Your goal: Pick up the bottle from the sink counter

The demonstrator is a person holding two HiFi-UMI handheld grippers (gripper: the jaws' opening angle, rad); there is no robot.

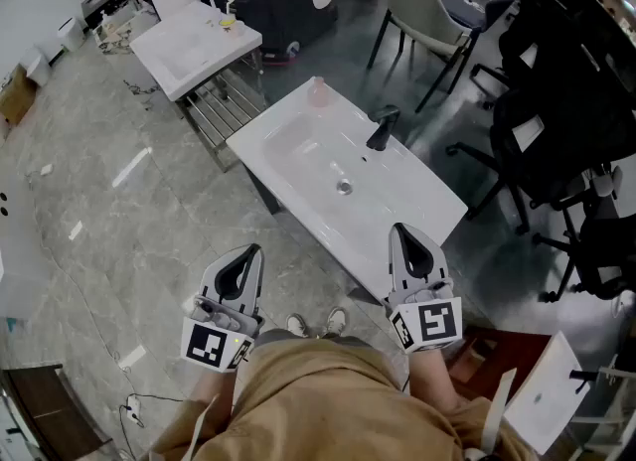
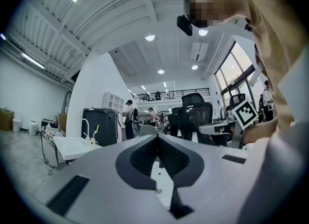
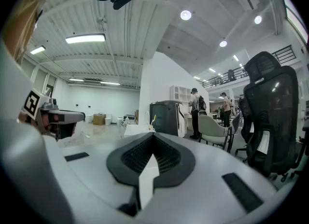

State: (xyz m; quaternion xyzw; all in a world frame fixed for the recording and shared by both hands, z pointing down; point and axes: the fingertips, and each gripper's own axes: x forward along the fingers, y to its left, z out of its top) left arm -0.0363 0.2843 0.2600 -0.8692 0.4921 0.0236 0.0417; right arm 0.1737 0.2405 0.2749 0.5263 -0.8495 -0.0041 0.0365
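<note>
Now at approach, with left gripper (image 1: 248, 253) and right gripper (image 1: 402, 233) closed empty short of sink (image 1: 422, 213); next, open one and reach far-corner bottle (image 1: 318, 92).

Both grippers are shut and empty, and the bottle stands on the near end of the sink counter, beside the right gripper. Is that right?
Not the place: the head view shows the bottle on the far end of the sink counter, beyond the faucet, far from the right gripper. It and the left gripper are shut and empty.
</note>
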